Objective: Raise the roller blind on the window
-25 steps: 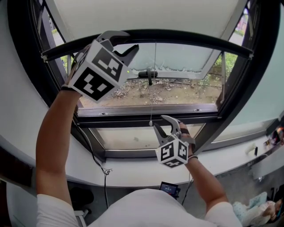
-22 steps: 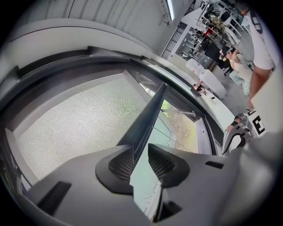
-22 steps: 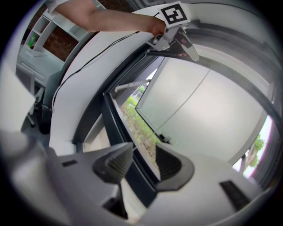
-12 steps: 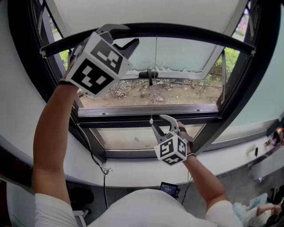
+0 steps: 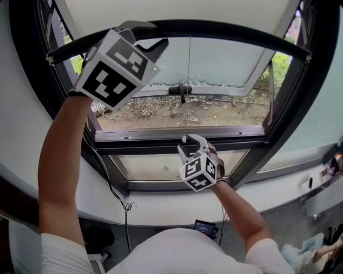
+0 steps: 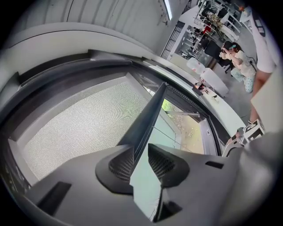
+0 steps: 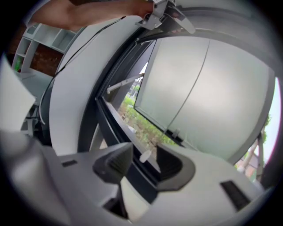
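The pale roller blind (image 5: pixel 177 13) hangs over the window and ends in a black bottom bar (image 5: pixel 241 35). My left gripper (image 5: pixel 153 37) is up at the bar's left part, shut on it. In the left gripper view the bar (image 6: pixel 150 110) runs between the pads of that gripper (image 6: pixel 139 150), beside the mesh fabric (image 6: pixel 79 123). A thin pull cord (image 5: pixel 188 91) drops from the bar to a small white toggle (image 5: pixel 184 139). My right gripper (image 5: pixel 188 143) stands open around that toggle (image 7: pixel 145 155), which sits between the pads of the gripper (image 7: pixel 143 156) without touching them.
A black window frame (image 5: pixel 177 143) with a handle (image 5: pixel 181 90) lies behind the cord. Below it runs a white sill (image 5: pixel 161 206), and a black cable (image 5: pixel 115 192) hangs down at the left. Desks and a seated person (image 6: pixel 236 53) show far off.
The left gripper and the bottom bar have risen, uncovering more glass. The right gripper has shifted left and up, so the cord's toggle now sits between its jaws.
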`<act>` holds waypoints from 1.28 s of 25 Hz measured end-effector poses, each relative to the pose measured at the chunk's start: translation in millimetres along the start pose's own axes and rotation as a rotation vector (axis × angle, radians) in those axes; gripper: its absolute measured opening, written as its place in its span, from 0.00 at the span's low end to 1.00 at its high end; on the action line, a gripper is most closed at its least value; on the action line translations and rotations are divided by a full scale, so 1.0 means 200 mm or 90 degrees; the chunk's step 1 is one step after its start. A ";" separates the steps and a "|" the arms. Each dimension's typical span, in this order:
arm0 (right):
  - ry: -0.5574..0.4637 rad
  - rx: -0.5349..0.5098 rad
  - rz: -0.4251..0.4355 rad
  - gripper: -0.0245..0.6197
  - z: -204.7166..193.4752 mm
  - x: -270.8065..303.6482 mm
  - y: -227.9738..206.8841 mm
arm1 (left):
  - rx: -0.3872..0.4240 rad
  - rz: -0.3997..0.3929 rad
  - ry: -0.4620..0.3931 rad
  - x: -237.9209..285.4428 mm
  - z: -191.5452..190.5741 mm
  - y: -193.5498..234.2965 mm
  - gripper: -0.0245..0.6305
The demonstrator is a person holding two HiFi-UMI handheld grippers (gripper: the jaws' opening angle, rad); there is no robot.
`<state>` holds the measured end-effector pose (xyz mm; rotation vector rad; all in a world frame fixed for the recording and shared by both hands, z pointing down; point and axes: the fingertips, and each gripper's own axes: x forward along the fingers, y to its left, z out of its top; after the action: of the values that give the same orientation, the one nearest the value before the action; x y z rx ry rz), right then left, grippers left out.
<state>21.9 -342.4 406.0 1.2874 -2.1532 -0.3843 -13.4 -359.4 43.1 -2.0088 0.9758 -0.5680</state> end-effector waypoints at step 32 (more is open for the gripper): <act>0.036 0.095 0.033 0.13 -0.03 0.18 -0.02 | 0.009 0.015 -0.007 -0.01 0.03 0.04 0.21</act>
<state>15.4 -375.2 420.8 1.3043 -2.1962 -0.1660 -13.6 -358.2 32.6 -1.9835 0.9854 -0.5484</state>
